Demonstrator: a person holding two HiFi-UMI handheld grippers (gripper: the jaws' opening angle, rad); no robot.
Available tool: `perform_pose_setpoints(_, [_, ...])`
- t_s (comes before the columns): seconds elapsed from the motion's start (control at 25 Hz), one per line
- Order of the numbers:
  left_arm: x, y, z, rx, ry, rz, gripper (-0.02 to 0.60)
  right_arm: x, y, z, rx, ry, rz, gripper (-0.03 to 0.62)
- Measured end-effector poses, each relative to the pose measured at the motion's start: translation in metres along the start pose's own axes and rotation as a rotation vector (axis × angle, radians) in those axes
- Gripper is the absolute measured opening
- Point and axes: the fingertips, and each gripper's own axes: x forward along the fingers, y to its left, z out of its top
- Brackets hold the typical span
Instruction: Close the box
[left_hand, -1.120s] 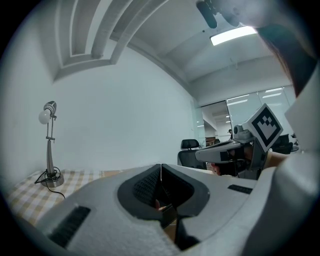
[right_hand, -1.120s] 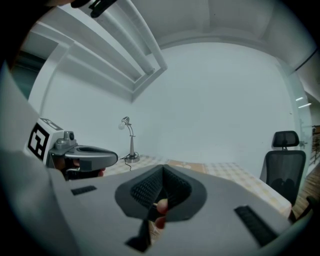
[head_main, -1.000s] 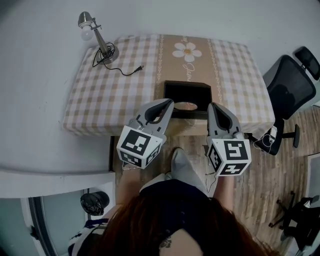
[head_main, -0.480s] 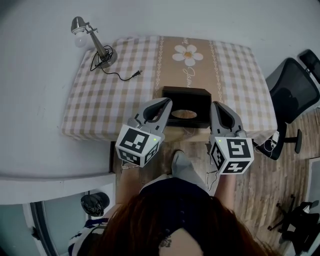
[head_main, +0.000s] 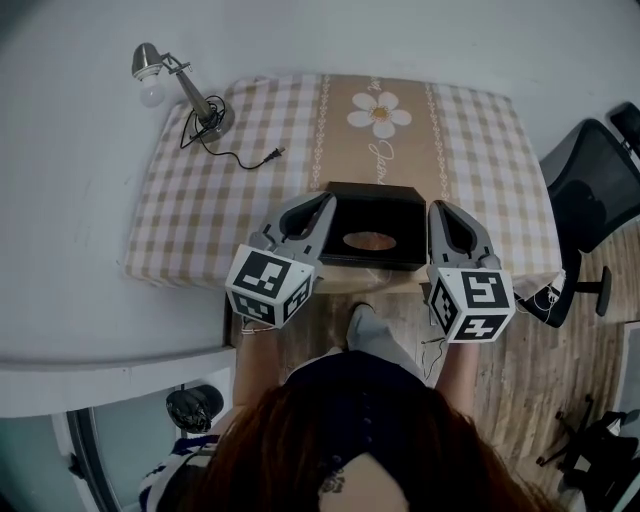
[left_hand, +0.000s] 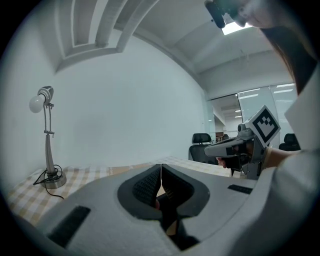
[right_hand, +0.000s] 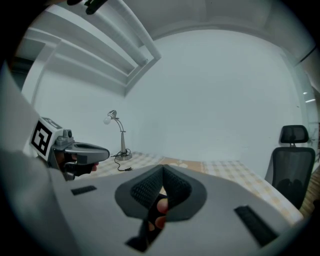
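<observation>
A black box (head_main: 372, 195) sits near the front edge of the checked table (head_main: 230, 190), and a brownish oval (head_main: 370, 240) shows in its top. Whether the lid is down I cannot tell. My left gripper (head_main: 325, 201) lies along the box's left side with its jaws shut and empty. My right gripper (head_main: 440, 208) lies along the right side, also shut and empty. In the left gripper view the left gripper (left_hand: 160, 168) has its pads pressed together. The right gripper (right_hand: 163, 170) looks the same in the right gripper view. The box is hidden in both gripper views.
A desk lamp (head_main: 178, 78) stands at the table's far left corner, its cord and plug (head_main: 262, 153) trailing over the cloth. A daisy print (head_main: 380, 113) marks the centre strip. A black office chair (head_main: 598, 190) stands right of the table on the wooden floor.
The head view has shifted. Both grippers have spread a little apart and now flank the box instead of overlapping its front corners. Both stay shut.
</observation>
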Motion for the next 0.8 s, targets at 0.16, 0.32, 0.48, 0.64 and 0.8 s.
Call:
perform_pose_setpoints(0.16, [0.007,0.010,-0.008,-0.012,0.024,0.015,0.028,0.011,-0.009,-0.005,-0.010,0.020,0.007,0.017])
perform_pose_setpoints(0.32, [0.014,0.019,-0.013,-0.029,0.041,0.025,0.028,0.020,-0.018,-0.011,-0.016,0.044,0.017,0.017])
perform_pose_setpoints(0.48, [0.020,0.028,-0.022,-0.041,0.065,0.032,0.028,0.030,-0.027,-0.017,-0.019,0.063,0.025,0.017])
perform_pose_setpoints(0.64, [0.025,0.039,-0.033,-0.062,0.093,0.038,0.028,0.039,-0.036,-0.025,-0.031,0.088,0.032,0.017])
perform_pose_setpoints(0.8, [0.031,0.047,-0.045,-0.078,0.128,0.046,0.028,0.048,-0.045,-0.035,-0.043,0.120,0.043,0.017])
